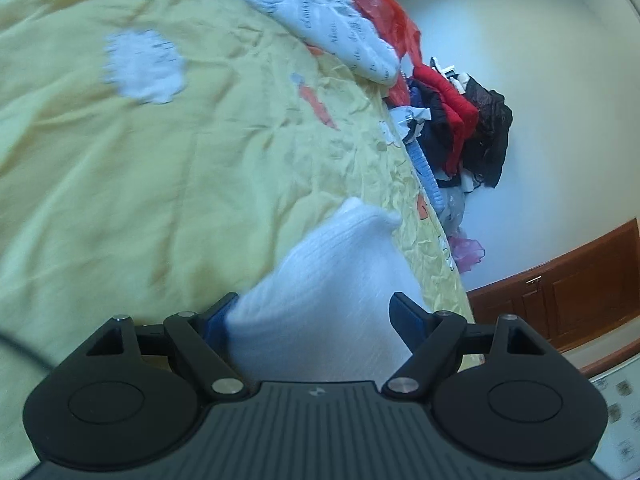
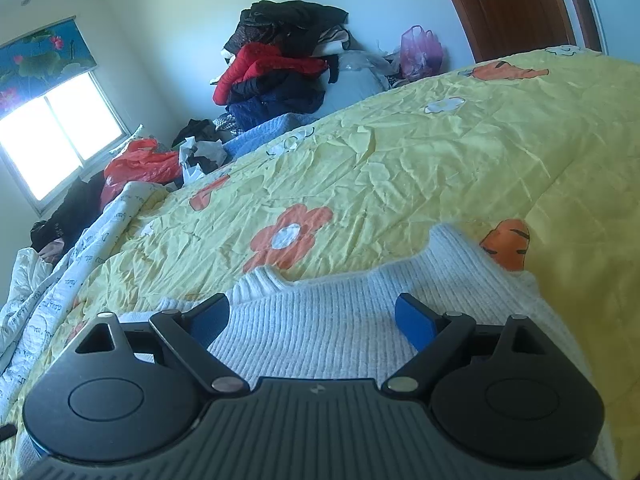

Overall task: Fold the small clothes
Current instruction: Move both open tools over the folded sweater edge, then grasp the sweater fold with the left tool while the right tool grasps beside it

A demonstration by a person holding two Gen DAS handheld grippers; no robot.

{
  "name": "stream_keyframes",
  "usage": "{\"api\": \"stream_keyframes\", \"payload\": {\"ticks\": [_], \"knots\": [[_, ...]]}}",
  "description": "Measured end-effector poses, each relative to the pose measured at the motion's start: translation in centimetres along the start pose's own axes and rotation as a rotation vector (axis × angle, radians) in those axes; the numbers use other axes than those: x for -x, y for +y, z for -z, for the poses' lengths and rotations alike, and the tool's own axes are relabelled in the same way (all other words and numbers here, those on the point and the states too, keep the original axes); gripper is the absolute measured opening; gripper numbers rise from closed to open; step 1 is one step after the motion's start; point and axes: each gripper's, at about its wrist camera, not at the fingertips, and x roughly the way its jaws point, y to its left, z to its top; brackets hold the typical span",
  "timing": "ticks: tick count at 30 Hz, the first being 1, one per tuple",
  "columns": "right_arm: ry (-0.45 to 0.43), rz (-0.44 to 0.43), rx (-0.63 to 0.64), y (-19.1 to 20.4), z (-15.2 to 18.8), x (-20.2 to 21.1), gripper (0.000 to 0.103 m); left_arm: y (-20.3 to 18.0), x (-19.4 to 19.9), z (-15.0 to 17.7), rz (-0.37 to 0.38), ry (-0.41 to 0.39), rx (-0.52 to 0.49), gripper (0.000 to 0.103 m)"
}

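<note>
While both grippers are seen only from behind their own housings, the jaws of each can be made out standing wide apart. Between the blue pads of the left gripper [image 1: 314,316] a white ribbed garment [image 1: 336,292] is seen, blurred and running down out of sight behind the housing; the left pad appears to touch the cloth, but whether it presses cannot be told, and no clamping is shown. The jaws of the right gripper [image 2: 312,318] are likewise spread, with the same white knit [image 2: 320,320] lying flat beneath and between them, apart from both pads. Its near edge is cut off by the gripper body, and its full shape cannot be judged; a notched far edge is visible against the bedding.

The garment is laid on a bed covered by a wrinkled yellow quilt [image 2: 400,160] printed with orange flowers and carrot-like shapes. In the left wrist view the quilt is smeared by blur and its print is hard to read. A white blanket with script lettering [image 2: 60,280] is bunched along the bed's far-left edge. Beyond it an orange plastic bag [image 2: 140,164] is seen, and against the wall a heap of dark and red clothes [image 2: 276,68], its separate pieces not distinguishable. A window [image 2: 52,140] is overexposed, and a wooden door [image 2: 516,4] is cut off by the frame.
</note>
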Motion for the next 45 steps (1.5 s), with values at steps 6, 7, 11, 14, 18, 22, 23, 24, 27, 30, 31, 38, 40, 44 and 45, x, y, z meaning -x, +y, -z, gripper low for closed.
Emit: {"api": "stream_keyframes", "payload": {"ticks": [6,7,11,14,18,22,23,24,27,30,31,38,40,44,45], "knots": [[0.001,0.002,0.002,-0.1,0.0,0.0,0.092,-2.5,-1.2,1.3,-0.137,-0.043,-0.251,0.032],[0.002,0.005,0.004,0.0,0.0,0.0,0.092,-2.6,-1.0,1.2,-0.131,-0.048,-0.248,0.030],[0.040,0.055,0.003,1.0,-0.7,-0.1,0.083,-5.9,0.6,1.6,-0.114,-0.102,-0.362,0.029],[0.148,-0.096,-0.034,3.8,-2.2,0.1,0.082,-11.1,1.2,4.4,-0.044,-0.149,-0.645,0.028],[0.387,-0.374,-0.045,9.9,-3.1,-2.0,0.091,-14.6,0.0,11.0,-0.002,-0.125,-1.003,0.028],[0.616,-0.435,0.029,14.6,-1.5,-6.0,0.085,-14.3,-0.2,14.5,0.002,-0.112,-1.151,0.028],[0.634,-0.418,0.059,15.4,-1.3,-6.6,0.085,-14.1,-0.2,14.9,0.000,-0.108,-1.176,0.028],[0.648,-0.396,0.090,16.2,-1.1,-7.2,0.085,-13.9,-0.1,15.3,-0.003,-0.108,-1.197,0.028],[0.658,-0.341,0.199,18.5,-1.1,-8.5,0.082,-13.7,0.1,16.1,-0.010,-0.114,-1.261,0.028],[0.640,-0.273,0.319,20.6,-1.4,-10.1,0.080,-13.7,0.1,16.2,-0.014,-0.111,-1.286,0.028],[0.628,-0.257,0.339,20.7,-1.5,-10.6,0.070,-13.8,0.0,16.2,-0.017,-0.107,-1.297,0.028],[0.526,-0.328,0.448,18.9,-3.3,-9.7,0.026,-14.9,0.7,17.7,0.004,-0.122,-1.442,0.028],[0.487,-0.351,0.506,18.0,-4.4,-7.7,0.025,-16.1,1.3,19.0,0.059,-0.115,-1.493,0.028],[0.451,-0.326,0.542,13.5,-7.7,-3.9,0.024,-18.9,1.5,22.6,0.212,-0.068,-1.576,0.028],[0.448,-0.311,0.538,12.0,-8.4,-3.0,0.024,-19.6,1.4,23.5,0.247,-0.051,-1.589,0.028]]}}
